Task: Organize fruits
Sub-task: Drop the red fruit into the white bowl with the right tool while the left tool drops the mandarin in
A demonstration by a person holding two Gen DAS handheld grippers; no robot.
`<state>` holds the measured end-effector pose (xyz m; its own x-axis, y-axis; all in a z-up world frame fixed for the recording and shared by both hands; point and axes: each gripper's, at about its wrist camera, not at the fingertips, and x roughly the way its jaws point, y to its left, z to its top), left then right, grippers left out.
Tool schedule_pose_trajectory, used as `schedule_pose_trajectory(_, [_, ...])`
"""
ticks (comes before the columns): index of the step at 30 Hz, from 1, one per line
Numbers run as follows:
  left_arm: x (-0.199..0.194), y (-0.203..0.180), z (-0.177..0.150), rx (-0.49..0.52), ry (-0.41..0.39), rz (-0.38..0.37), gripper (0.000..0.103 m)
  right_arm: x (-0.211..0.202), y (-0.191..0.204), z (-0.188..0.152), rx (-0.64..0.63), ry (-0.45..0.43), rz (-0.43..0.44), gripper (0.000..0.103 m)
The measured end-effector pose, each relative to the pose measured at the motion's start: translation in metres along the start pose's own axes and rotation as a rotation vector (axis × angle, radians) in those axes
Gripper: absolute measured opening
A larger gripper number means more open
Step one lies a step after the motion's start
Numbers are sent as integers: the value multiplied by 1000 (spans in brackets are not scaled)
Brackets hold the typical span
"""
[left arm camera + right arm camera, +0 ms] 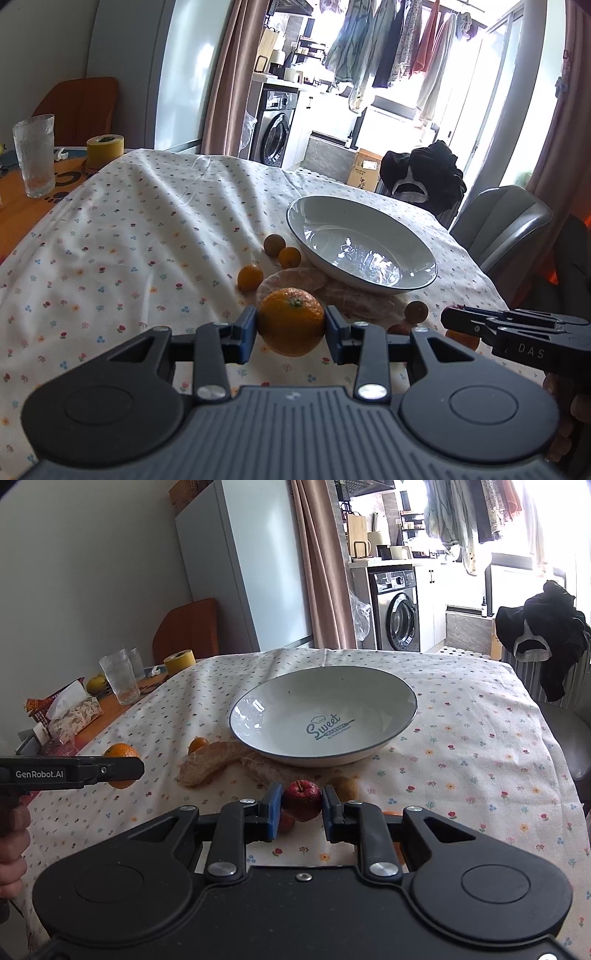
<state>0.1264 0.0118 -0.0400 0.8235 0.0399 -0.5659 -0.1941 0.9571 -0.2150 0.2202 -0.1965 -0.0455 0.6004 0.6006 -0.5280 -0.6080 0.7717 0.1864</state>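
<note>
The left tool (290,325) is clamped on a large orange (290,320), its blue pads pressing the fruit from both sides; the orange is held off the flowered cloth (129,229) that covers the desk. The right tool (302,802) grips a small red apple (301,799) in the same way, stem up, also raised clear of the cloth. In the left wrist view the right tool shows at the right edge as a dark arm marked "DAS", near the left tool but apart from it.

Just beyond the held orange lie pale peeled citrus pieces (295,280) on the cloth, reaching to the foot of the bowl. Two small oranges (250,277) sit to the left of them, and a brownish round fruit (274,245) lies a little farther on, close to the bowl. Another brown round fruit (416,312) rests to the right of the peeled pieces.

Past these stands a white bowl (402,694) with a dark rim and the word "Sweet" printed inside; nothing lies in it.

Farther left, beyond the cloth's edge, a ribbed glass (34,155) and a yellow tape roll (105,149) stand on the orange desk surface. A washing machine (275,129) shows in the room behind.
</note>
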Motion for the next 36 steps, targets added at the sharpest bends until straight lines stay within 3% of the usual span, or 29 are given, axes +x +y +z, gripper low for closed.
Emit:
schedule_pose_trajectory(9, [19,-8,20,13,-11,-14,37,12,-6,20,9,-32,14,21])
schedule_pose_trajectory(33, [91,-28,47,1,42,-42,37,65,-33,36,57,10,40,22])
schedule_pose_trajectory(36, [96,-30,49,12,42,-54,37,68,-35,34,74,16,41,27])
